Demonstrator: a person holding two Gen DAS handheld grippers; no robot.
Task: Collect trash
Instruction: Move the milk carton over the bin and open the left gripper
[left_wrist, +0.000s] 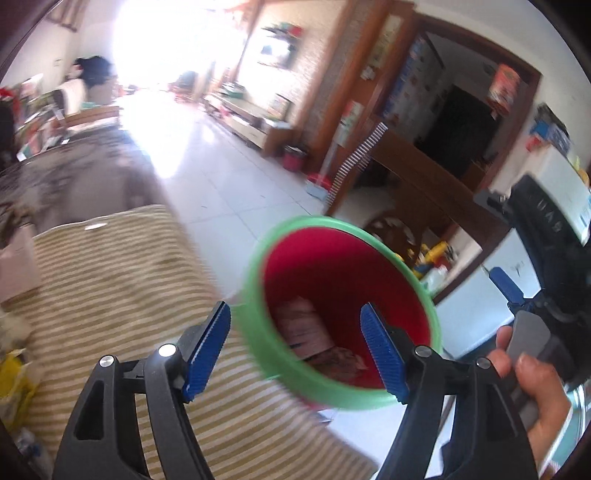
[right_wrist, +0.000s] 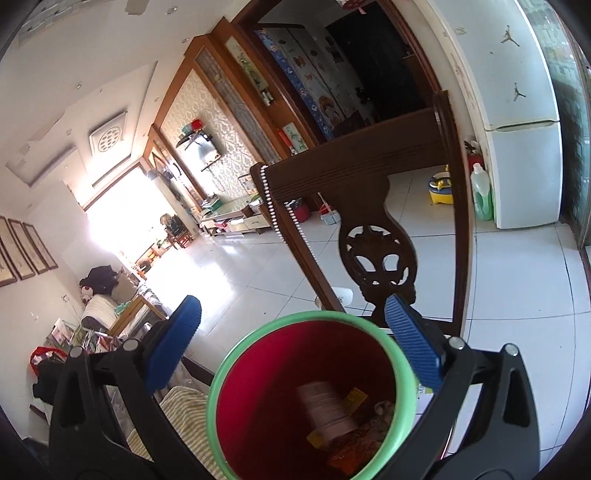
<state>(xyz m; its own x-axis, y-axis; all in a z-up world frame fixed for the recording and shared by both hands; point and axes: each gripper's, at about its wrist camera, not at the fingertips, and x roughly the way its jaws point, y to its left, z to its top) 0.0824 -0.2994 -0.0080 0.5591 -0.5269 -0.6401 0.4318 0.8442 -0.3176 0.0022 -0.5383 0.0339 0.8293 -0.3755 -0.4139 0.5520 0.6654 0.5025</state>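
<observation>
Pale and glossy: looking out over floor tiles (left_wrist: 229, 177) running far toward a glaring window. Seeing, on the far right in the right wrist view, a white fridge (right_wrist: 524, 147) with a green bottle (right_wrist: 482, 195) just beside its foot. Facing a dark carved wooden chair (right_wrist: 369, 177) in the middle distance, with a bead string draped over its left corner. Looking down, near left in the left wrist view, on a striped cloth (left_wrist: 110, 295) in beige and olive.

Finding the bin (left_wrist: 255, 280), red inside and green at the rim, just right of that cloth's edge and close in front of both cameras, mouth turned toward the lenses; blurring too much to tell what it is resting on.

Holding the left gripper (left_wrist: 295, 310) with jaws wide apart, one blue pad left of the rim and the other showing against the red interior, clamping on nothing. Keeping the right gripper (right_wrist: 291, 302) spread just as wide, with the bin's (right_wrist: 221, 387) mouth near and below the pads. Gripping that tool's handle with a bare hand (left_wrist: 532, 384) at the near right.

Showing inside the bin: a pale pink roll (right_wrist: 325, 410), a yellow packet (right_wrist: 356, 397) touching it, and an orange wrapper (right_wrist: 347, 454) nearest.
</observation>
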